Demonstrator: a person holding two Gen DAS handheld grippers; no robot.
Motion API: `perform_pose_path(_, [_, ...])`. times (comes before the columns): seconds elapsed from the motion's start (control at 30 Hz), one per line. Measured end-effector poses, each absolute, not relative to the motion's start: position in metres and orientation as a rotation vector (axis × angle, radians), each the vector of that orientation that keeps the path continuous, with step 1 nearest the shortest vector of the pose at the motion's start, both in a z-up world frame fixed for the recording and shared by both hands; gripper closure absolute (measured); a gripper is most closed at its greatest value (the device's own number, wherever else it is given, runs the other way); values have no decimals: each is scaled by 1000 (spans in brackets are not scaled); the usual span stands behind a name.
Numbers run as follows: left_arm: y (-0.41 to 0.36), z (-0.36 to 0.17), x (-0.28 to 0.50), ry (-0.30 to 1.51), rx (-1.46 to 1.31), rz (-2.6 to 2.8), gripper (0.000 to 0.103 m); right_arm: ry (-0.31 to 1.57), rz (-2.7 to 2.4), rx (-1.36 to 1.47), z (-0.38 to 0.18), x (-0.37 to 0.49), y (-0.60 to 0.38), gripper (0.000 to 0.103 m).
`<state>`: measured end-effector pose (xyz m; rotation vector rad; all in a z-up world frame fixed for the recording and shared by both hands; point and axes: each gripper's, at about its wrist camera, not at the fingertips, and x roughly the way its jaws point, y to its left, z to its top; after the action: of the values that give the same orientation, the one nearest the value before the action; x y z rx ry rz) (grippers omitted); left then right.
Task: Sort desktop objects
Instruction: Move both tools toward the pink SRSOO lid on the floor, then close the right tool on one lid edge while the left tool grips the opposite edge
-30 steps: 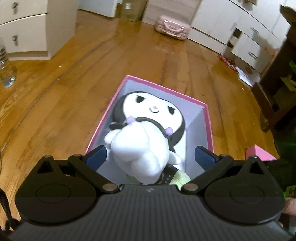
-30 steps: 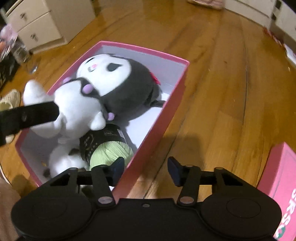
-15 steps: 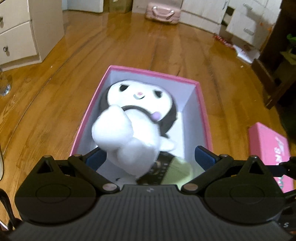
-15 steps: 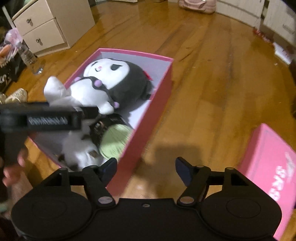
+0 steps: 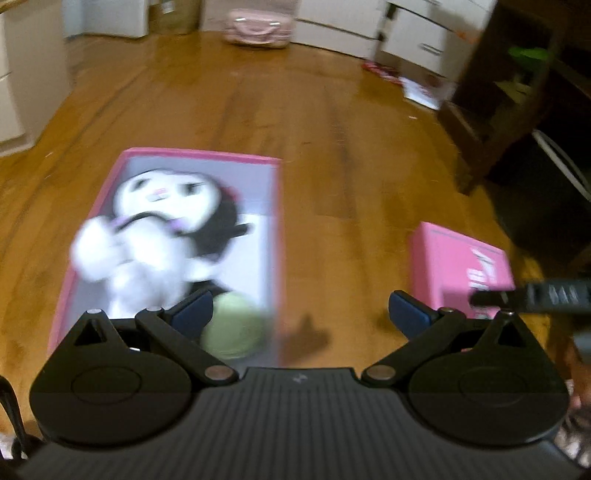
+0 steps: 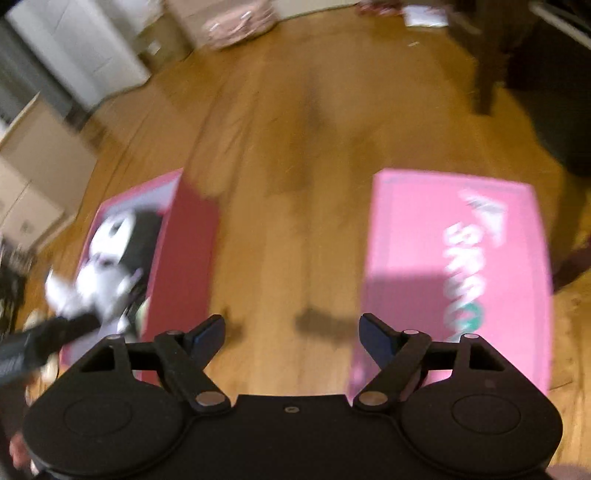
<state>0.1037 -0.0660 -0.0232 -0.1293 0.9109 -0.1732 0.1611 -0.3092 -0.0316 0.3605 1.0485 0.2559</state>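
An open pink box (image 5: 280, 236) lies on the wooden floor with a black-and-white plush toy (image 5: 162, 221) and a green ball of yarn (image 5: 232, 332) inside. It also shows in the right wrist view (image 6: 184, 251). A pink box lid (image 6: 454, 273) lies to the right, also seen in the left wrist view (image 5: 458, 266). My left gripper (image 5: 299, 314) is open and empty, above the box's right wall. My right gripper (image 6: 293, 332) is open and empty over bare floor between box and lid. Both views are blurred.
White drawer units (image 5: 424, 33) and a pink case (image 5: 258, 22) stand at the far wall. Dark wooden furniture (image 5: 517, 92) stands at the right. A white cabinet (image 6: 74, 51) is at the far left of the right wrist view.
Both grippers have swung to the right and pulled back from the box. The plush toy now lies in the box, free of the left gripper. The lid has come into fuller view.
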Motion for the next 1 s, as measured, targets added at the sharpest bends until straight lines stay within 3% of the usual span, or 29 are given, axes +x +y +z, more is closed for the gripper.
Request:
perform_pose_path(0.17, [-136, -31, 119, 964, -116, -313, 0, 1016, 111, 514, -46, 172, -381, 16])
perform_pose_path(0.2, [-152, -36, 125, 979, -114, -339, 0, 1019, 86, 519, -50, 173, -390, 12])
perform_pose_path(0.47, [-241, -96, 162, 1072, 6, -414, 0, 1049, -64, 435, -74, 179, -424, 12])
perform_pose_path(0.67, [-274, -138, 176, 1172, -9, -495, 0, 1080, -109, 466, -92, 180, -440, 12])
perform_pose_path(1.0, [-281, -156, 190, 1146, -103, -537, 0, 1194, -202, 712, -134, 180, -469, 11])
